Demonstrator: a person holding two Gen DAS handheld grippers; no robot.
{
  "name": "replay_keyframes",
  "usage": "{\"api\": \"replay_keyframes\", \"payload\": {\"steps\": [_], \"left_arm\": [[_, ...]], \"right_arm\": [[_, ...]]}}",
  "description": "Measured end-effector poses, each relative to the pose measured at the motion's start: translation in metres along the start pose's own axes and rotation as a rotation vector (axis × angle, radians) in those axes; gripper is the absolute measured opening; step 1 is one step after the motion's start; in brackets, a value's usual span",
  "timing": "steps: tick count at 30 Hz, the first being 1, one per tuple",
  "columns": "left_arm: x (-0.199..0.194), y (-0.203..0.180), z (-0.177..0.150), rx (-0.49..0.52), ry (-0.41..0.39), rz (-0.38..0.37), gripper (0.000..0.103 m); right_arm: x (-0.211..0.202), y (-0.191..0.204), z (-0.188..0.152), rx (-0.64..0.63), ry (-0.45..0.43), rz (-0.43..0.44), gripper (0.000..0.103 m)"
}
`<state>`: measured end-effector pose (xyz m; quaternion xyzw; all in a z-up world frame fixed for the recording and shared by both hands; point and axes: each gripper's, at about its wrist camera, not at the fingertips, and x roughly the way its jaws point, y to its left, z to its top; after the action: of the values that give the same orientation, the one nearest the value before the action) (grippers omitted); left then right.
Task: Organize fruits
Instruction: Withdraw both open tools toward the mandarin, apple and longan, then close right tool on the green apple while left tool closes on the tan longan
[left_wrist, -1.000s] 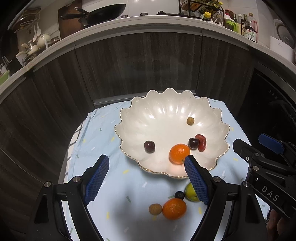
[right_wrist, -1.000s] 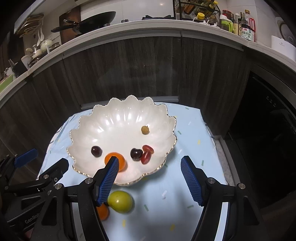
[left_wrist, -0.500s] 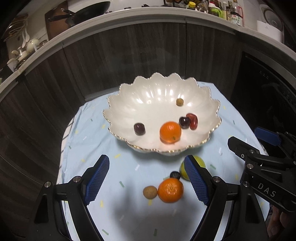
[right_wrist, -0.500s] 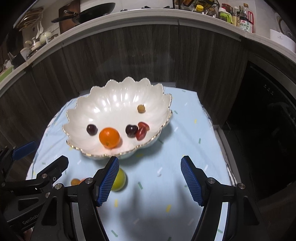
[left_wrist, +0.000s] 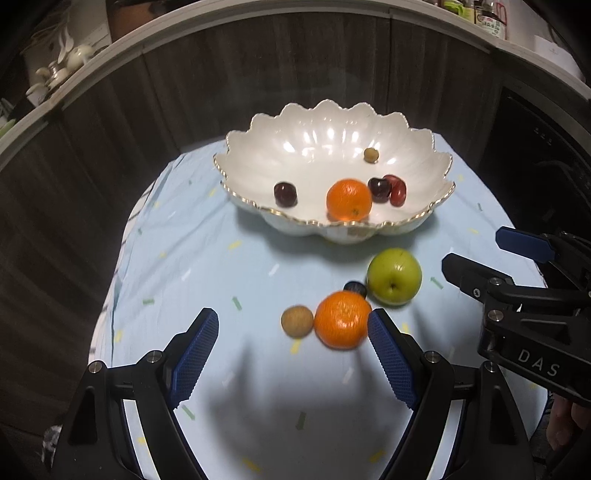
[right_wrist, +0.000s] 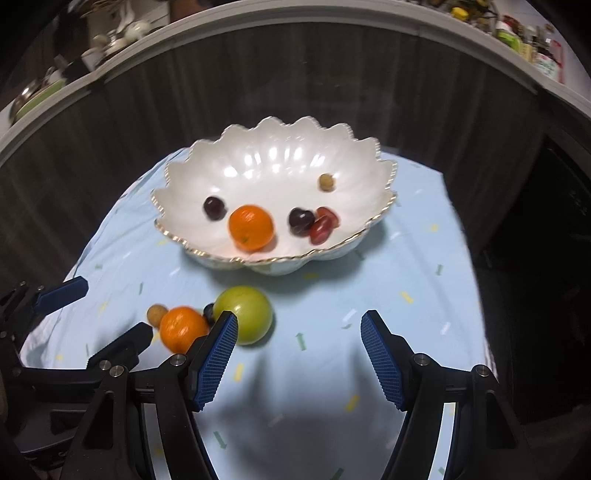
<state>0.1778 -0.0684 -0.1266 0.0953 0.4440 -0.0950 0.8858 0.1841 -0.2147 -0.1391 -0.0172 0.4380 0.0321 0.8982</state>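
Note:
A white scalloped bowl (left_wrist: 251, 173) (right_wrist: 177, 192) with a gold rim stands on the pale blue cloth. It holds an orange (left_wrist: 349, 199) (right_wrist: 251, 227), dark cherries, red grapes and a small tan fruit. In front of it on the cloth lie a green apple (left_wrist: 394, 276) (right_wrist: 245, 314), a mandarin (left_wrist: 341, 319) (right_wrist: 183, 328), a tan longan (left_wrist: 296, 321) (right_wrist: 157, 314) and a dark berry (left_wrist: 355, 288). My left gripper (left_wrist: 293, 354) is open just before the mandarin and longan. My right gripper (right_wrist: 299, 358) is open, its left pad beside the apple, nothing between its fingers.
The cloth (left_wrist: 184, 266) covers a small table that ends close on each side. Dark wooden cabinet fronts (left_wrist: 258, 74) rise behind it under a cluttered counter. Each gripper shows at the edge of the other's view, the two close together.
Both grippers have sunk toward the cloth and tipped down. The loose fruits now lie in full view near the fingertips, and the bowl sits higher in both views. Neither opening changed.

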Motion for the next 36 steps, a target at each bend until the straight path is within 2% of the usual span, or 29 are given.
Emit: {"api": "replay_keyframes", "payload": {"steps": [8,17,26,31,36], "left_arm": [[0.009,0.006,-0.009,-0.016,0.026,0.043,0.083],[0.022,0.02,-0.011,-0.046,0.042,0.058,0.083],[0.042,0.024,-0.013,-0.019,0.074,0.016,0.08],[0.046,0.024,-0.012,0.001,0.062,0.016,0.079],[0.051,0.031,-0.01,0.001,0.082,-0.026,0.071]], "right_arm": [[0.018,0.012,-0.005,-0.06,0.023,0.064,0.07],[0.036,0.024,-0.003,-0.069,0.044,0.091,0.07],[0.053,0.032,-0.004,-0.086,0.069,0.091,0.07],[0.06,0.033,-0.004,-0.083,0.071,0.096,0.068],[0.06,0.037,-0.003,-0.099,0.058,0.093,0.065]]}}
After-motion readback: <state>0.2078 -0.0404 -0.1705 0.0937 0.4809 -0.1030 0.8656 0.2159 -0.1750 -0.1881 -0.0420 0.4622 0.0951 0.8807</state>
